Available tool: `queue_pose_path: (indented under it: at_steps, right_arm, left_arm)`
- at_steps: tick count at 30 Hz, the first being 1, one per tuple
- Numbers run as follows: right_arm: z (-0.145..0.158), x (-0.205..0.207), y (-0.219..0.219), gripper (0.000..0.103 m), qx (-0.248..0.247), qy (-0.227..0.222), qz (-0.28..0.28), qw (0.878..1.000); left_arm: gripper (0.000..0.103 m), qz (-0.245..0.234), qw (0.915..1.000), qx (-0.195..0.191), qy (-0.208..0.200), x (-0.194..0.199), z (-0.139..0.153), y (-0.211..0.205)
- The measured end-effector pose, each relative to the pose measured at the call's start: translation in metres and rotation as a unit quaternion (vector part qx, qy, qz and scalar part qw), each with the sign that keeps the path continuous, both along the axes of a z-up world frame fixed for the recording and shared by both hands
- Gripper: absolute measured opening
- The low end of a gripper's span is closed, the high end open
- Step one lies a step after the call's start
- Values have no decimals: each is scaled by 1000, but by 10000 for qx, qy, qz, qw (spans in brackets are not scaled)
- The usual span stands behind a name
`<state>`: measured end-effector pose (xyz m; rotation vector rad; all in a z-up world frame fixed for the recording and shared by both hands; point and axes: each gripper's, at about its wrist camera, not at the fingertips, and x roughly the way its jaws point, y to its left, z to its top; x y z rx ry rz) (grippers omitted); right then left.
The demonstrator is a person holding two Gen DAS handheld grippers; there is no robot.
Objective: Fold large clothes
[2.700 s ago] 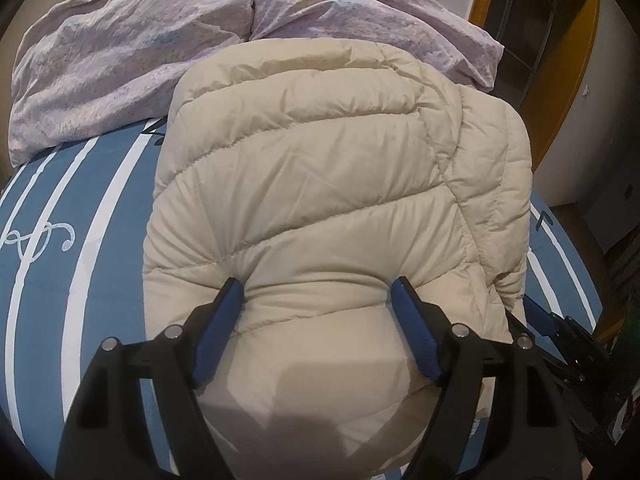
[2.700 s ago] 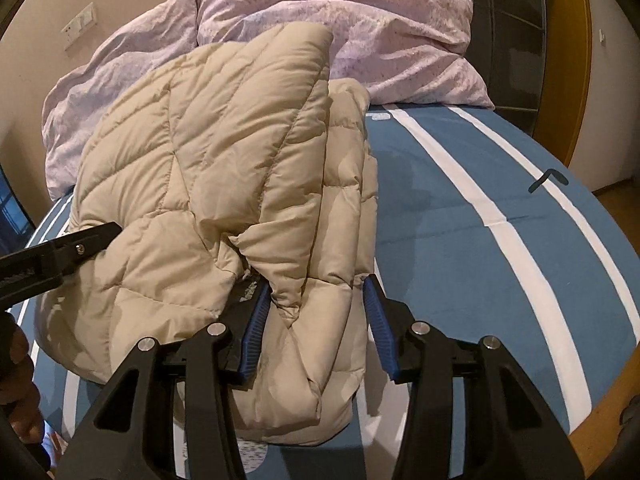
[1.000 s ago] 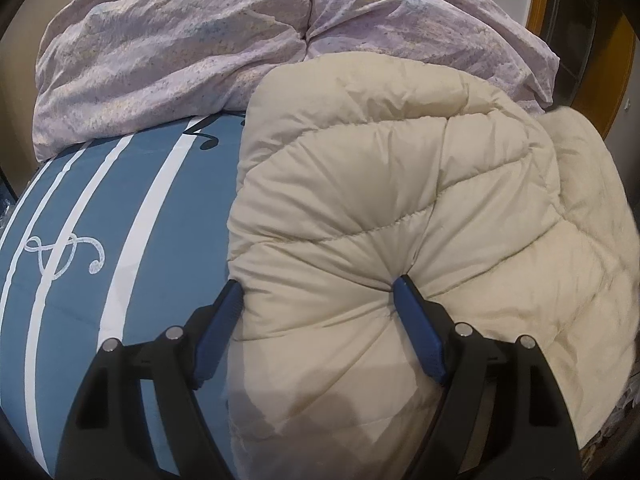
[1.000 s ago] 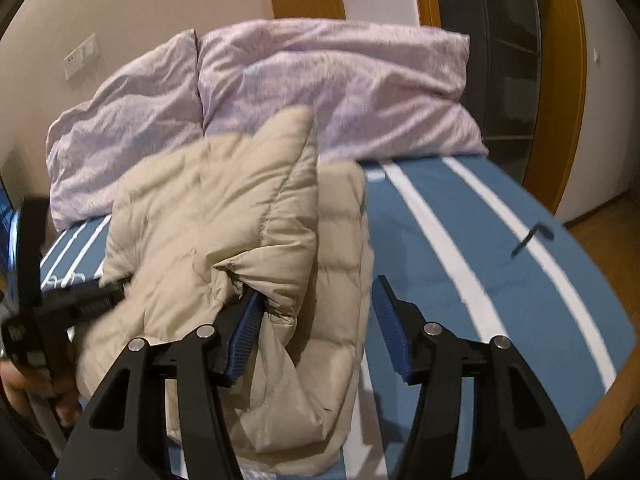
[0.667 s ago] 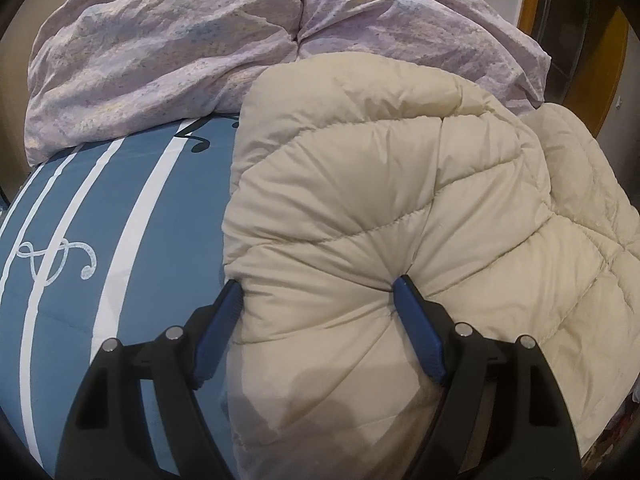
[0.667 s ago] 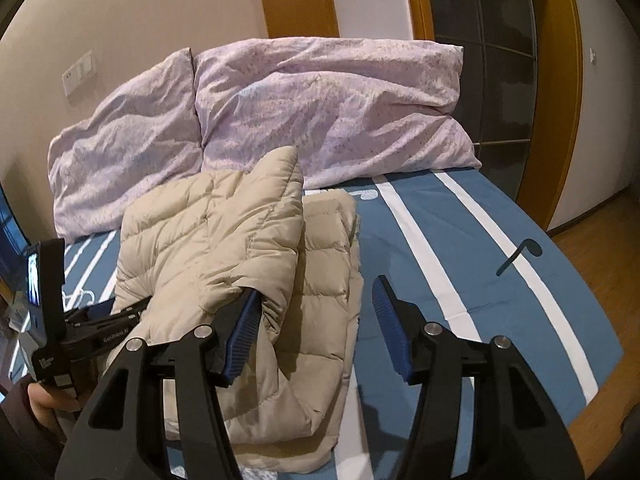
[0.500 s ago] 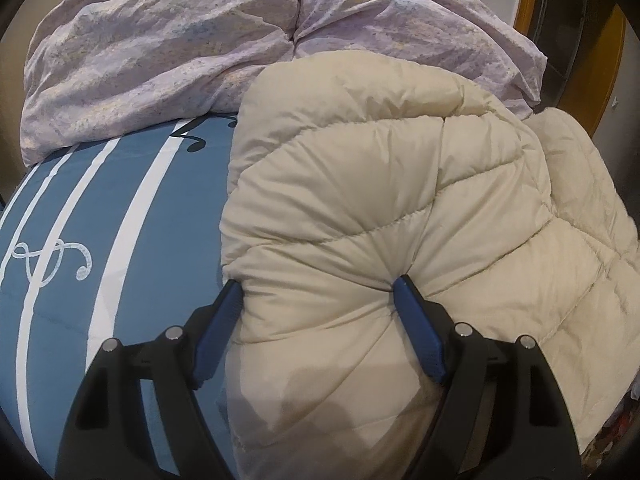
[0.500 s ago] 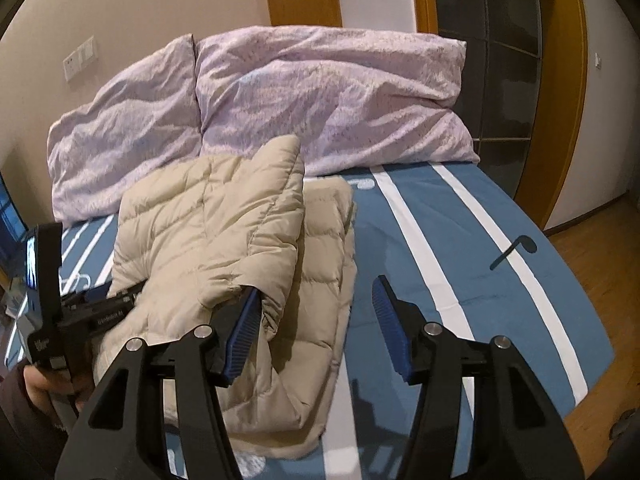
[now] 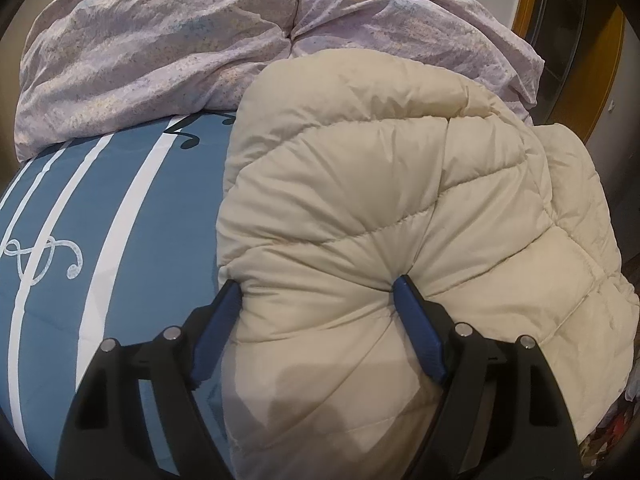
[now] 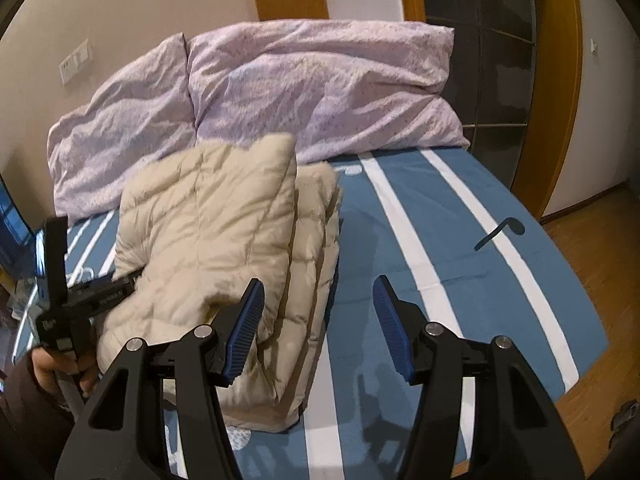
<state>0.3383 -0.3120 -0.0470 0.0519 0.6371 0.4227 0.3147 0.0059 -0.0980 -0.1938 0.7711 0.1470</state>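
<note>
A beige quilted puffer jacket (image 9: 380,184) lies folded in a thick stack on the blue striped bed cover (image 9: 100,220). My left gripper (image 9: 317,284) is shut on a puffy fold at the jacket's near edge, and both blue pads dent the fabric. The right wrist view shows the jacket (image 10: 212,220) at left of centre, with a person's hand (image 10: 60,364) holding the left gripper's handle beside it. My right gripper (image 10: 319,282) hovers open above the bed, just right of the jacket, with only bed cover between its fingers.
Two lilac pillows (image 10: 312,92) lean against the wall at the head of the bed, right behind the jacket. Blue cover with white stripes (image 10: 460,240) stretches to the right of the jacket. Wooden floor (image 10: 592,260) and an orange door frame lie beyond the bed's right edge.
The right gripper let go of the jacket's edge and drew back and up, so the jacket looks smaller in its view. The left gripper keeps its hold and has stayed put over the last second.
</note>
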Motion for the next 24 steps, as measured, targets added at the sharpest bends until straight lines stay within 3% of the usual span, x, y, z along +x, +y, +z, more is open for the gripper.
queue_pose_path:
  at_steps: [7,13,19,24]
  right_arm:
    - [8,18,44,58,136,-127,288,9994]
    - [5,36,89,55,-113,-202,505,9985]
    - [-1,56,105,54,-255,-331,330,9986]
    - [-22,76,108,52,-511,-169,103,9985]
  left_arm:
    - [78,-15,10000,20,2,-1,-1,-3]
    - [78,-45,10000,64,3,1,-2,-11]
    - [78,-77,9999,104,-12,2,-2,-15]
    - [78,-100,9999,76,-32,2,-3,-14]
